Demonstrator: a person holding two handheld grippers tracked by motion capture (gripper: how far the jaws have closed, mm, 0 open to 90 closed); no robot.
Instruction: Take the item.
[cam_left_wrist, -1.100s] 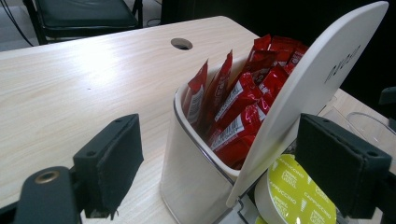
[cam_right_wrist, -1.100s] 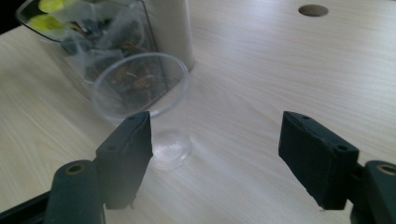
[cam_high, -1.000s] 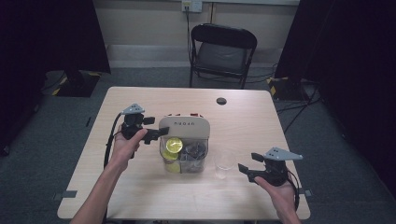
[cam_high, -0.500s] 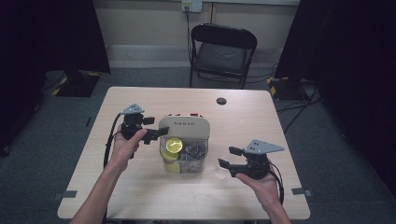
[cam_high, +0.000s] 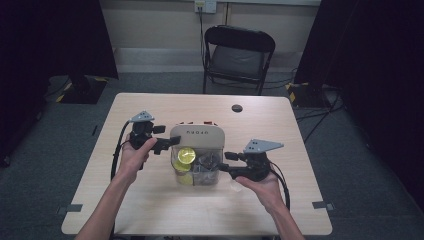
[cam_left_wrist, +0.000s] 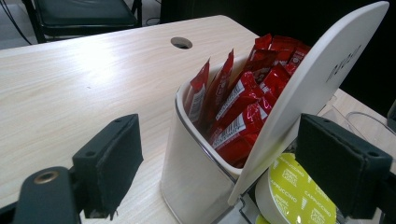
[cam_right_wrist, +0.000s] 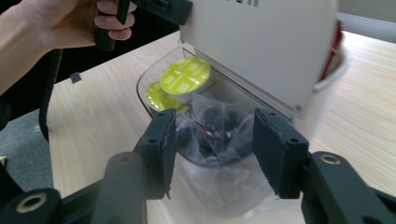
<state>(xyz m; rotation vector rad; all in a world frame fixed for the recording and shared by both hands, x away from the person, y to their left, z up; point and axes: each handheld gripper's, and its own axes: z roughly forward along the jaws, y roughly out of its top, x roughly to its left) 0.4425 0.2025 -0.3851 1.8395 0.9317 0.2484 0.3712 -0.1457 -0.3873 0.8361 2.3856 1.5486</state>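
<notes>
Organizer box (cam_high: 197, 159), table centre: your right gripper (cam_high: 226, 161), jaws part-closed and just closing, nothing pinched, at its clear capsule bin; your left gripper (cam_high: 172, 142) open astride the white lid (cam_high: 196, 135); red sachets (cam_left_wrist: 243, 100) behind.

High cam overhead, gripper cams close, all sharing organizer (cam_high: 197, 150)
</notes>
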